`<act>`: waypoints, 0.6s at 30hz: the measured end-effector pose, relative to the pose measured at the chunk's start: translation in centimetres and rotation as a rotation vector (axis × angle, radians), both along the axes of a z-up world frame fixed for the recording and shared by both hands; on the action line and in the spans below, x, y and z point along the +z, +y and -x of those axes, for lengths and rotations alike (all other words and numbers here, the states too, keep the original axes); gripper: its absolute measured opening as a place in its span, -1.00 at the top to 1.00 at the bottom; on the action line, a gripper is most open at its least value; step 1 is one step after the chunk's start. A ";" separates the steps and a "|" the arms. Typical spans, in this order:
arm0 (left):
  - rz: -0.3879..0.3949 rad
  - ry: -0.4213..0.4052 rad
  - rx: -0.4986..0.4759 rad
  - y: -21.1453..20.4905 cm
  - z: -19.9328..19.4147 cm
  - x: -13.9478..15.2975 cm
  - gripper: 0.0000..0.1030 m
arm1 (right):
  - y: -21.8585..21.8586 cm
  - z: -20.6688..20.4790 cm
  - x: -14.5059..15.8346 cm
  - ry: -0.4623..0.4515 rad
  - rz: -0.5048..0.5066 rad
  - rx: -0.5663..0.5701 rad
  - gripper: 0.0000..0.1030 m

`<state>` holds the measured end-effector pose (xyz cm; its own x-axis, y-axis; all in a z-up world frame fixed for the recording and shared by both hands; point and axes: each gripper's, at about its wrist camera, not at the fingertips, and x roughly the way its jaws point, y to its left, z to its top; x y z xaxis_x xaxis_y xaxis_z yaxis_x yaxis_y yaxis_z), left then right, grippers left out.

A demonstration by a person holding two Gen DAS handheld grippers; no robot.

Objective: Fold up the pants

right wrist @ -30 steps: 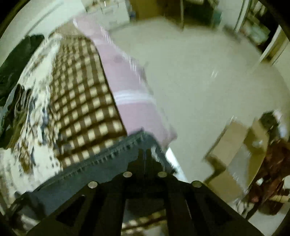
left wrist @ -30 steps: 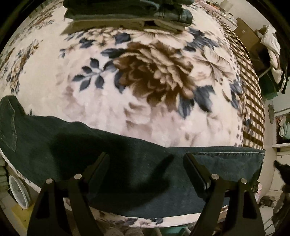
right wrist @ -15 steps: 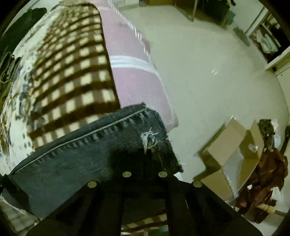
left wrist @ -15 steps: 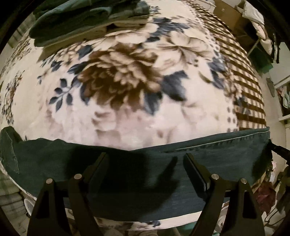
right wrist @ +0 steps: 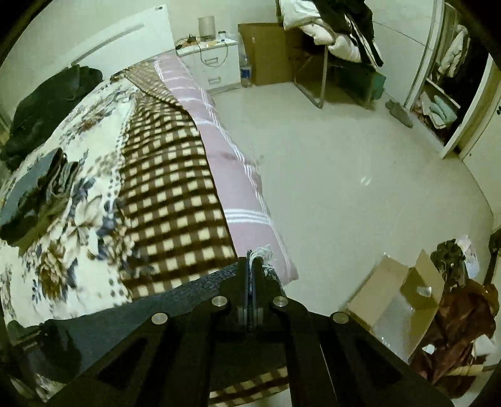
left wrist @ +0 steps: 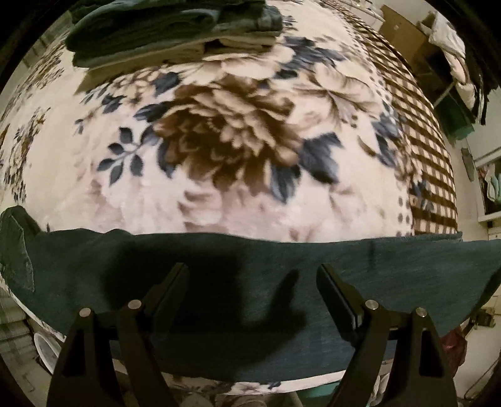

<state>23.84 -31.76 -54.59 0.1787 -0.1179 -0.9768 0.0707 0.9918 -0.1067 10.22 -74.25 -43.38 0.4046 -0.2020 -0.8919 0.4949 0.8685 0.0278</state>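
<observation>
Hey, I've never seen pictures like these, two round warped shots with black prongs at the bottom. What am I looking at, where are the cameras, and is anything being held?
These are two handheld grippers, one in each of a person's hands, each with a fisheye camera looking forward along its two fingers. That is why the pictures bulge.

The left wrist view looks down at a bed covered by a floral blanket. A pair of dark jeans lies across its near edge. The left gripper is open above the denim, holding nothing. At the far side sits a stack of folded clothes.

The right wrist view looks along the bed's side towards the floor, with a cardboard box beyond. The right gripper is shut on the jeans' frayed hem, with the denim pinched between its fingers.
</observation>
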 end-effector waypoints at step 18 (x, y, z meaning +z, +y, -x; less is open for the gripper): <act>0.074 0.017 0.260 14.5 4.3 1.7 -0.60 | 7.1 -2.0 -8.9 0.219 -0.336 -0.041 -0.35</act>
